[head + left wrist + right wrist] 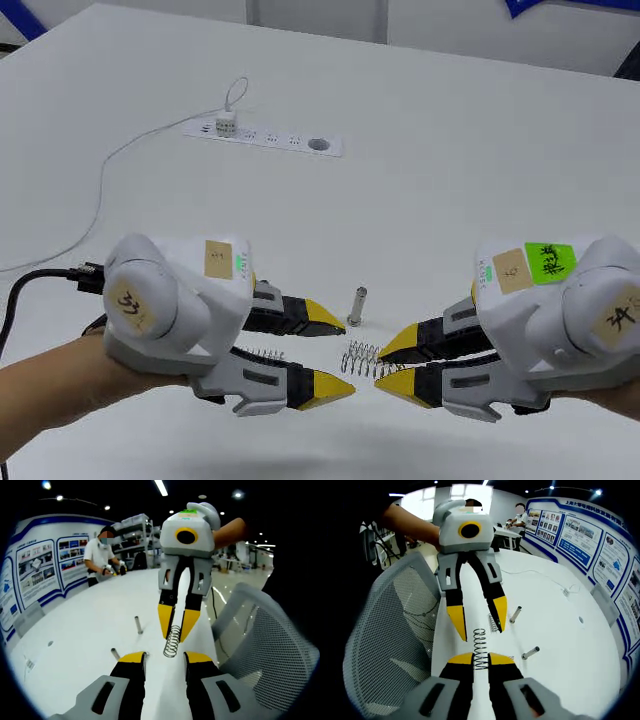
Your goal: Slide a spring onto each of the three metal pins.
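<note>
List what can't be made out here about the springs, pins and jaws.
Right gripper view: the held spring has its near end hidden between the jaws of the right gripper.
Head view: the second spring is partly covered by the lower jaw of the left gripper.
Right gripper view: a far pin and a near pin show; whether a third exists cannot be told.
Head view: the power strip markings are too small to read.

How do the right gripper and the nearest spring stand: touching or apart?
Touching. The right gripper view shows the right gripper pinching the spring between its yellow tips.
</note>
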`<state>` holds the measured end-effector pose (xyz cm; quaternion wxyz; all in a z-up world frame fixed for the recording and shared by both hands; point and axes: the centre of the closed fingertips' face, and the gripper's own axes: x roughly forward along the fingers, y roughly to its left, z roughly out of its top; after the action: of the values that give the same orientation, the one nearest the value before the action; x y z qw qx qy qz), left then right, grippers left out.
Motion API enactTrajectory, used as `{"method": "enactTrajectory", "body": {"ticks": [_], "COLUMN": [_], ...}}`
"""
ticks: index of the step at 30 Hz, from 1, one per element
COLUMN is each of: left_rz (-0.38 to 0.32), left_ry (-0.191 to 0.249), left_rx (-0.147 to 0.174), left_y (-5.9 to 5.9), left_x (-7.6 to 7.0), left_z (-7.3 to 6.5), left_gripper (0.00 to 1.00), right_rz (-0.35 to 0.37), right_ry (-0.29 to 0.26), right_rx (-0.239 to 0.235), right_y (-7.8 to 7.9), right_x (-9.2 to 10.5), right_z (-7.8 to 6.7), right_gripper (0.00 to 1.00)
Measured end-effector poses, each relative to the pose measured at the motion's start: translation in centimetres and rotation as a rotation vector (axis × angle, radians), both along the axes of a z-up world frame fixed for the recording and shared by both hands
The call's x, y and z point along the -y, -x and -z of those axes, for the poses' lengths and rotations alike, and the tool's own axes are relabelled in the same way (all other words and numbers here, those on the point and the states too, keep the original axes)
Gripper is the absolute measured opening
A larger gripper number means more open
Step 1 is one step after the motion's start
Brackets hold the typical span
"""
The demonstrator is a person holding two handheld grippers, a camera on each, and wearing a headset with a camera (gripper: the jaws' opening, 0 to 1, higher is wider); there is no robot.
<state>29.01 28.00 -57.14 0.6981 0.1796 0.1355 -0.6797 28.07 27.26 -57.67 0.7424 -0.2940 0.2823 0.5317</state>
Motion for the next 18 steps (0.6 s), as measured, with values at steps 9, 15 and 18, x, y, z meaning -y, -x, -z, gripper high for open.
{"method": "enactTrajectory", "body": {"ticks": [9, 15, 18], "left_rz": [0.015, 0.035, 0.038], "left_ry": [0.014, 0.001, 0.003], "left_rx": [-0.006, -0.003, -0.011], "left_y": [0.5, 0.74, 0.8], "left_x": [0.56, 0.6, 0.73], "left_z": [-0.35, -0.25, -0.28], "left_gripper": [0.24, 0.18, 0.15], "right_rz": [0.003, 0.013, 0.011], "right_ry": [0.0, -0.015, -0.021], "right_rx": [-0.004, 0.002, 0.004], "right_y": [0.22, -0.03, -0.09], "right_x": [0.04, -0.27, -0.57], "right_z": [0.34, 0.14, -0.06], "right_gripper": [0.11, 0.11, 0.11]}}
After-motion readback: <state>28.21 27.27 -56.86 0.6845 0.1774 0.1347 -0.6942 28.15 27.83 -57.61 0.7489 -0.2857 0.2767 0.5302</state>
